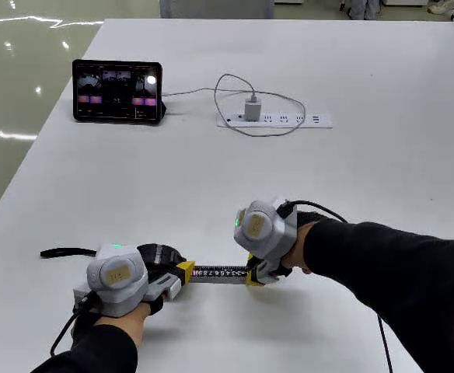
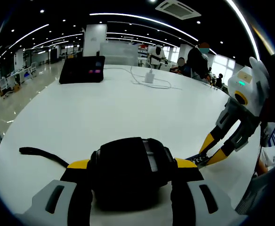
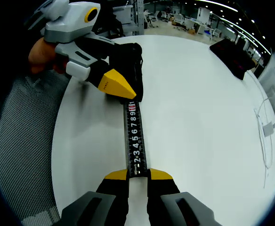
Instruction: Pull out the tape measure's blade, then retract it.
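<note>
White desk (image 1: 367, 93) fills the head view, with a tablet (image 1: 118, 91) and a power strip (image 1: 274, 119) at its far side. Near the front edge, the left tongs (image 1: 179, 272) clamp the black tape measure (image 1: 158, 256). The right tongs (image 1: 255, 274) pinch the end of its blade (image 1: 221, 272), which is drawn out a short way and lies flat between them. A black strap (image 1: 68, 252) trails left from the case.

From the left gripper view, the tape measure (image 2: 130, 172) sits gripped between the yellow-tipped jaws, and the right tongs (image 2: 212, 149) hold the blade off to the right.

From the right gripper view, the jaws stand narrow, closed on the blade's (image 3: 134, 136) tip. Its numbers run up to the case.
</note>
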Motion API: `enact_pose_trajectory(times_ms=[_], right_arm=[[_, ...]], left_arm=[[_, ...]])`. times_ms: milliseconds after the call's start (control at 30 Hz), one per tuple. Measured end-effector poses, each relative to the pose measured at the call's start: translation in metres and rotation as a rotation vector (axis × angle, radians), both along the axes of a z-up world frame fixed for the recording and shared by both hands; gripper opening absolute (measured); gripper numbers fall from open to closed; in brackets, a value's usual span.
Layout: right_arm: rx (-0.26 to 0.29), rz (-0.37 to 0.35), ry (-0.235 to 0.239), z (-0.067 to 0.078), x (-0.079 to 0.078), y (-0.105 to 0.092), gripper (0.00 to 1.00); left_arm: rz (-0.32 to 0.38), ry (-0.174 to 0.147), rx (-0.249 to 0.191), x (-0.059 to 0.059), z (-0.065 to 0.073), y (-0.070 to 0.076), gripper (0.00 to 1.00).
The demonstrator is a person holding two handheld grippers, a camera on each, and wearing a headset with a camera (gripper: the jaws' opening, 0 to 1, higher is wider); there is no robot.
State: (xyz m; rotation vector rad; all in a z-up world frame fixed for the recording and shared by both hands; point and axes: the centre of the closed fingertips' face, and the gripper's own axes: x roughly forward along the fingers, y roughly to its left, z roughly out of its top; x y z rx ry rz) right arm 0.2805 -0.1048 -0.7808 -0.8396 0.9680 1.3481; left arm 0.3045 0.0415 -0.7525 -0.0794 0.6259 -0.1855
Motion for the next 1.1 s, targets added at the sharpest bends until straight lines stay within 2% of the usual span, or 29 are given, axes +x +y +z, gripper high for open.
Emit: enact_pose_trajectory(times_ms=[1100], right_arm=[[0.027, 0.023, -0.003, 0.0000, 0.0013, 0.0095, 0.10]], left_arm=[[-0.013, 0.004, -0.024, 0.0002, 0.0002, -0.0011, 0.63]])
